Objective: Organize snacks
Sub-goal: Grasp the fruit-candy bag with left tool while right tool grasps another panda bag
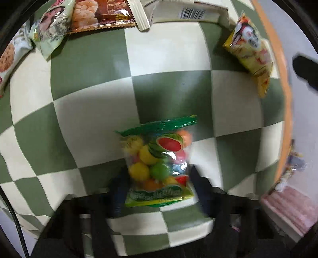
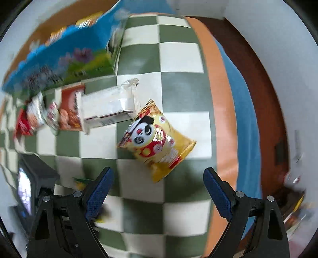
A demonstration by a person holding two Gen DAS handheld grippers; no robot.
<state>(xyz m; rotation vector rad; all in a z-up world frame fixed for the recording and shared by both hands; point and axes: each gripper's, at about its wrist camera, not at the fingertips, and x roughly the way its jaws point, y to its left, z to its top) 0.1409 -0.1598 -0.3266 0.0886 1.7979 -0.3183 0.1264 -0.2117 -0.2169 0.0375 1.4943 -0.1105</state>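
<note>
The left claw [image 1: 157, 190] is closed on the candy bag [image 1: 159, 160], a clear packet of coloured balls with a green top seal; its blurred dark fingers [image 1: 200, 184] are pressed against both lower sides of the packet. The bag is held above the checkered surface [image 1: 89, 69].

The right claw [image 2: 158, 188] is spread wide, with nothing between its blue-padded fingers [image 2: 99, 190]. Just ahead of it, the yellow panda snack bag [image 2: 157, 141] is seen lying flat and tilted on the surface.

Only in the left wrist view is the candy bag shown in full. At the far edge a row of snacks is seen: a brown biscuit packet [image 1: 101, 15], a pale green packet [image 1: 49, 27] and a white box [image 1: 188, 12]. The yellow bag [image 1: 250, 51] lies close to the orange border [image 1: 282, 83] at the right.

Only in the right wrist view is the large blue box [image 2: 65, 53] shown, standing behind the snack row. The left claw's body [image 2: 33, 178] is seen at lower left.

Open checkered squares are presented between the row and both claws. The surface ends at the orange border on the right.
</note>
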